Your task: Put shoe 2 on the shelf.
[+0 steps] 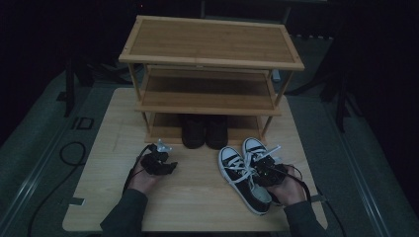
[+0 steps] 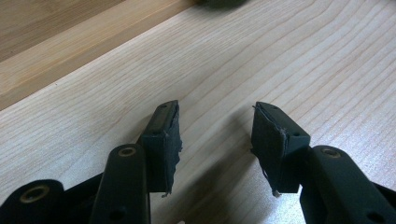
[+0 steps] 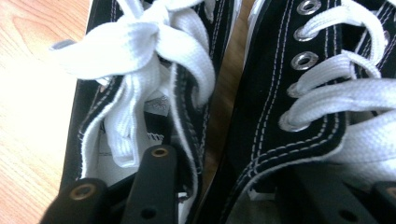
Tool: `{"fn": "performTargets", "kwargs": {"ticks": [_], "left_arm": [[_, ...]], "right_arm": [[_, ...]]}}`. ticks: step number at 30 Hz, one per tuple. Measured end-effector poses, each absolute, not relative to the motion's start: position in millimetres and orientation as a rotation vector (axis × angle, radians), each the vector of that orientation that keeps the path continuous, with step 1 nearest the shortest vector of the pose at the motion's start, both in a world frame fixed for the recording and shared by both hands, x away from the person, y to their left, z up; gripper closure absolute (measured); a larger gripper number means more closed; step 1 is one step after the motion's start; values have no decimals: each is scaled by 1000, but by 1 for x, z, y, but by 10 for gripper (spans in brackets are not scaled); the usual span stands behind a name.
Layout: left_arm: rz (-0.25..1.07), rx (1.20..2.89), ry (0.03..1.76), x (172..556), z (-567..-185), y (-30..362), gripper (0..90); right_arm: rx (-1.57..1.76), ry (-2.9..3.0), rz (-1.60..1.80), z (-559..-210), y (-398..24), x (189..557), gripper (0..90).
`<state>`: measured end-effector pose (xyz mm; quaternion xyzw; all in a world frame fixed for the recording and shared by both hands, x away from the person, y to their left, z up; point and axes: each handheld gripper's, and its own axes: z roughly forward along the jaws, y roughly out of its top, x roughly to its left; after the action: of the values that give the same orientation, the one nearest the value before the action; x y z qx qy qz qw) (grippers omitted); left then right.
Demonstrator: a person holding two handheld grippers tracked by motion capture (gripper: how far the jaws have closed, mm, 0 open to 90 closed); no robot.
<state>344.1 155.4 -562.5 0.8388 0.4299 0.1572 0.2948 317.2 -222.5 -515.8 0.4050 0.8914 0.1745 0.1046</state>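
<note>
Two black canvas sneakers with white laces and toe caps lie side by side on the table's right front, the left sneaker (image 1: 236, 170) (image 3: 88, 116) and the right sneaker (image 1: 255, 148) (image 3: 271, 93). My right gripper (image 1: 265, 169) (image 3: 224, 186) reaches into them from the heel end. One jaw is inside each shoe, and the two adjoining inner walls are pinched together between them. My left gripper (image 1: 167, 167) (image 2: 215, 135) rests low over bare table at the left front, open, with nothing between its pads.
A three-tier bamboo shoe rack (image 1: 210, 59) stands at the back of the light wooden table (image 1: 192, 202). A pair of dark boots (image 1: 204, 131) sits on its bottom shelf. The middle and top shelves are bare. Cables trail off the table's left side.
</note>
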Motion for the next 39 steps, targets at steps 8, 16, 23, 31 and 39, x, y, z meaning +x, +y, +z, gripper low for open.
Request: {"fn": "performTargets", "kwargs": {"ticks": [8,16,23,31,39], "left_arm": [[418,2233,1142,344,-563,155,521],[413,2230,1142,344,-562,156,522],[411,2227,1142,344,-563,156,522],[413,2225,1142,344,-563,156,522],[411,2223,1142,344,-563,156,522]], "right_arm": [[1257,2621,595,-516,-233,320,821],[1273,2593,723,-513,-247,323,849],[1232,2620,776,-512,-256,326,854],[1175,2657,760,-507,-263,324,855],[1089,2662,705,-497,-269,320,855]]}}
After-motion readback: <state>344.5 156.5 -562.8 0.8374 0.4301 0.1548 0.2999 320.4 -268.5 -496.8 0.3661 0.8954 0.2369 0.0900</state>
